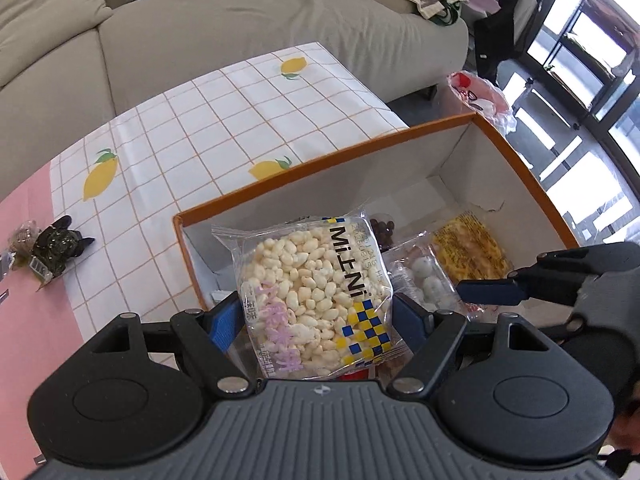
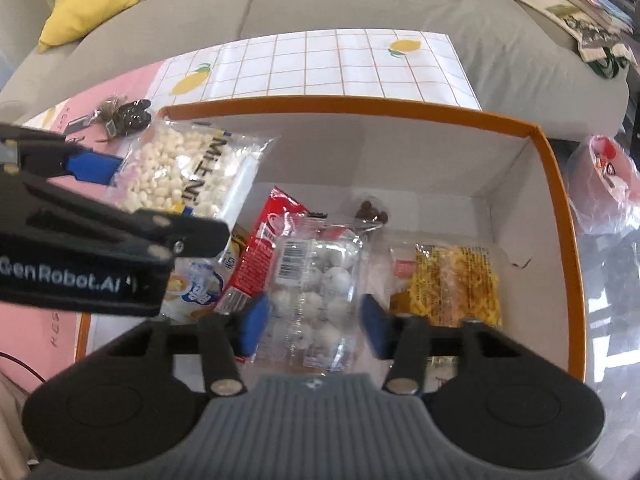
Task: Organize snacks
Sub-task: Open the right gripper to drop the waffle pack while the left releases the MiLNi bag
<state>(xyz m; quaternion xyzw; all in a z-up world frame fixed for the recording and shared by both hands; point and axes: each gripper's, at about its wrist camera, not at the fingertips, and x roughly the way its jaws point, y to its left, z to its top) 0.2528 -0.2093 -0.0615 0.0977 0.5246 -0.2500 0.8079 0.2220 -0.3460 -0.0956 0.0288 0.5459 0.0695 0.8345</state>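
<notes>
Left gripper (image 1: 316, 320) gripped the puffed-rice packet (image 1: 312, 296) at frame centre above the box (image 1: 320, 168); release pending. Right gripper (image 2: 312, 324) stood wide.

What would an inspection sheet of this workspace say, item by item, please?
Surface: table with lemon-print cloth and a pink part.
Job's things: orange-rimmed box holding a yellow snack bag, a red packet and a clear bag of white balls; puffed rice bag above it.
Clutter: dark wrapped snacks on the pink part.
Grippers: left gripper shut on puffed rice bag; right gripper open around the clear bag of white balls.
Cables: thin red cable at the table edge.
Surroundings: grey sofa, plastic bag beside the box.
</notes>
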